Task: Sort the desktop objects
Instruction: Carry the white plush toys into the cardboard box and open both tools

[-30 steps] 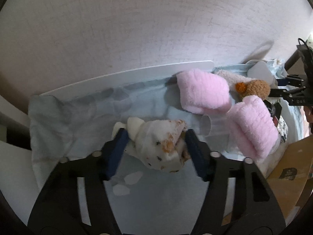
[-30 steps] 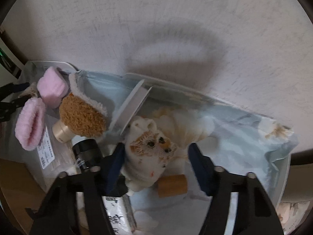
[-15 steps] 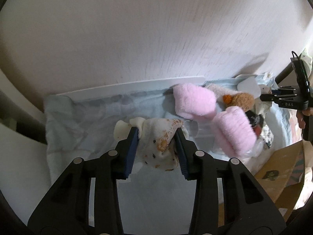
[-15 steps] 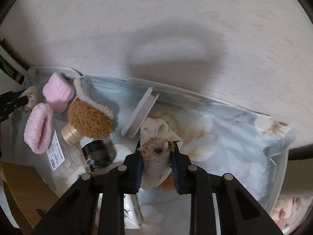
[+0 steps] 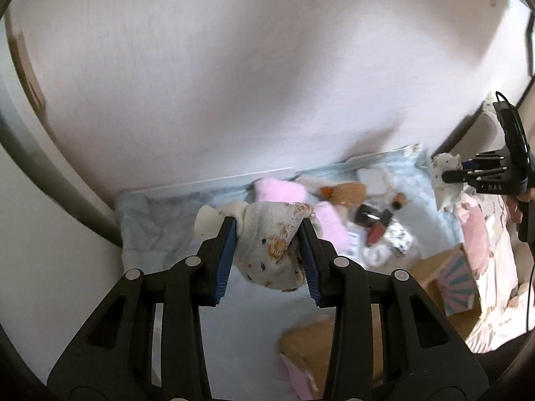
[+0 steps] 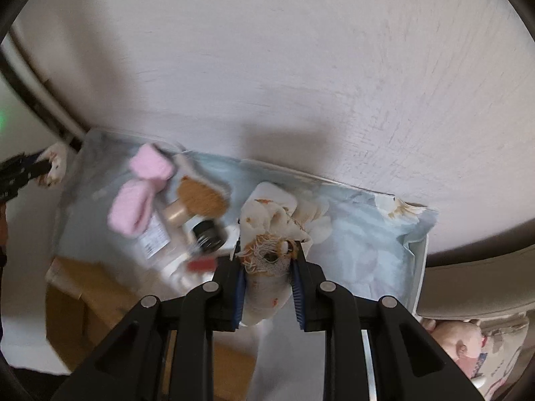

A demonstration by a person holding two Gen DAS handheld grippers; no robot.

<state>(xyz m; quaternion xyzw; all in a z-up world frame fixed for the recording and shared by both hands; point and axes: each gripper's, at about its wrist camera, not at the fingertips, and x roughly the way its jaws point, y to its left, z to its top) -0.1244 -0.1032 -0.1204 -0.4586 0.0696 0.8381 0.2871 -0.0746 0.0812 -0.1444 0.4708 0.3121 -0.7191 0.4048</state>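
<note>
Both grippers, left (image 5: 267,230) and right (image 6: 267,260), clamp one sock each, left's sock (image 5: 271,250) and right's sock (image 6: 267,267), hanging lengthwise above the tray (image 6: 419,267).

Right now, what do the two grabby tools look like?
Both look alike. The left tool is matte black plastic with cut-out frame arms, silver round screws and blue ribbed pads. The right tool matches; seen from the side, it has white letters "DAS" and a black cable.

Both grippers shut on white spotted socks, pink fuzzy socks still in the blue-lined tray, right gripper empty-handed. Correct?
Not quite: the right gripper is not empty. The right wrist view shows it shut on a white lace-cuffed sock. The left gripper grips its white spotted sock; pink fuzzy socks lie in the blue-lined tray.
</note>
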